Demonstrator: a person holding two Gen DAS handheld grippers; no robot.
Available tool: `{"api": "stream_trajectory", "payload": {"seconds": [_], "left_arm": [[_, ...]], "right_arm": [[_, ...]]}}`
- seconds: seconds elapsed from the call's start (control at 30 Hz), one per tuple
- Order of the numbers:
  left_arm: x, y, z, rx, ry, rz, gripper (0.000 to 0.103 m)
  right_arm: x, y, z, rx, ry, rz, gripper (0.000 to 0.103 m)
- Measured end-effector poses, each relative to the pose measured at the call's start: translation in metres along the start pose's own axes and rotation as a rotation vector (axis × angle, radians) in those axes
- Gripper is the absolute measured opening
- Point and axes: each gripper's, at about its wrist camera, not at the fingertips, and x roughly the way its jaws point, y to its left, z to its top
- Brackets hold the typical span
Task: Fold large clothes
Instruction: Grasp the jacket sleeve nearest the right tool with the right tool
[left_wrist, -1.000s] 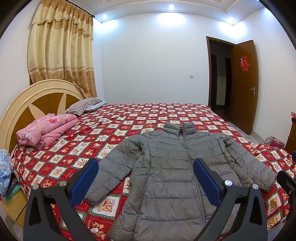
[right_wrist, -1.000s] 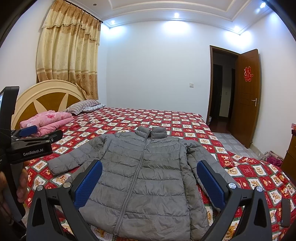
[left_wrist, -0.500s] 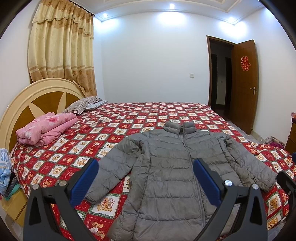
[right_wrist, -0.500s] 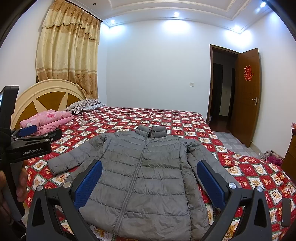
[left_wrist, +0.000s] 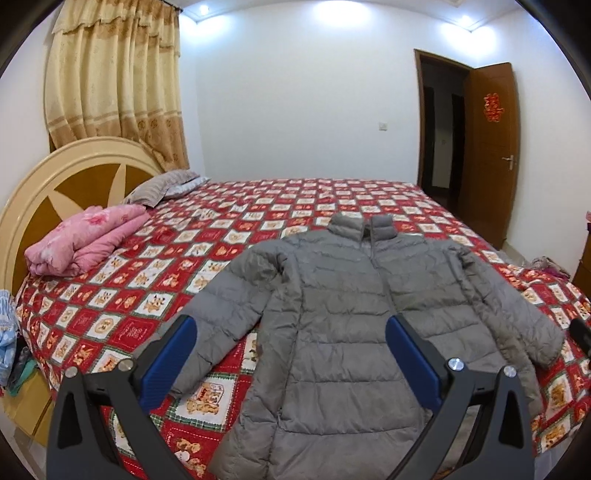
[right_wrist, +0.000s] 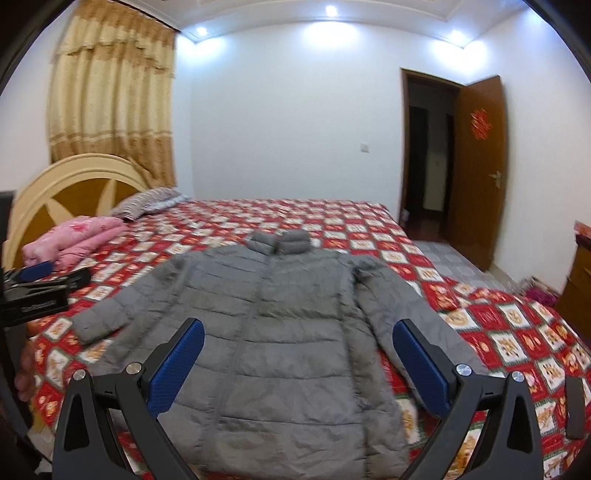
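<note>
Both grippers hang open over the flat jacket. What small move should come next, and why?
Probably lower the left gripper onto the left sleeve and close on its cuff, ready to fold it inward. The jacket lies flat, front up, on the bed, both sleeves spread out to the sides. Both grippers, the right gripper too, have jaws wide open and hold nothing, so no fold has started.

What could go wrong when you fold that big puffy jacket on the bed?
The gray puffer jacket is slick and puffy, so it might slip from the jaws or spring back open after a fold. Its hem lies near the bed's front edge, so a tug could pull it off. Both sleeves are spread wide, and the left gripper and right gripper are open, gripping nothing yet.
</note>
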Motion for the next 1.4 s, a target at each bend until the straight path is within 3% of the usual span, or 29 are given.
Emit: {"api": "stream_trajectory", "payload": {"seconds": [0.37,0.5,0.7,0.77,0.8,0.83,0.87,0.97,1.2,1.4], "left_arm": [[0.082,0.014,-0.019,-0.006,0.097,0.087,0.103],[0.109,0.009,-0.017,0.035,0.103,0.119,0.103],[0.144,0.013,-0.013,0.031,0.137,0.146,0.103],[0.152,0.011,-0.014,0.032,0.151,0.145,0.103],[0.157,0.01,-0.015,0.038,0.159,0.144,0.103],[0.161,0.009,-0.015,0.043,0.166,0.143,0.103],[0.164,0.008,-0.016,0.044,0.175,0.138,0.103],[0.17,0.008,-0.014,0.043,0.2,0.123,0.103],[0.173,0.027,0.0,0.069,0.187,0.151,0.103],[0.178,0.056,0.02,0.074,0.148,0.217,0.103]], "right_arm": [[0.069,-0.144,-0.038,0.265,0.163,-0.294,0.102],[0.103,-0.181,-0.061,0.357,0.266,-0.322,0.101],[0.134,-0.218,-0.084,0.429,0.364,-0.389,0.085],[0.138,-0.218,-0.088,0.428,0.383,-0.383,0.071],[0.142,-0.216,-0.09,0.42,0.388,-0.386,0.07],[0.142,-0.215,-0.09,0.403,0.384,-0.398,0.062],[0.142,-0.215,-0.089,0.399,0.374,-0.401,0.045],[0.143,-0.219,-0.085,0.421,0.353,-0.34,0.022],[0.14,-0.235,-0.05,0.361,0.303,-0.378,0.015],[0.125,-0.239,0.025,0.248,0.18,-0.438,0.015]]}}
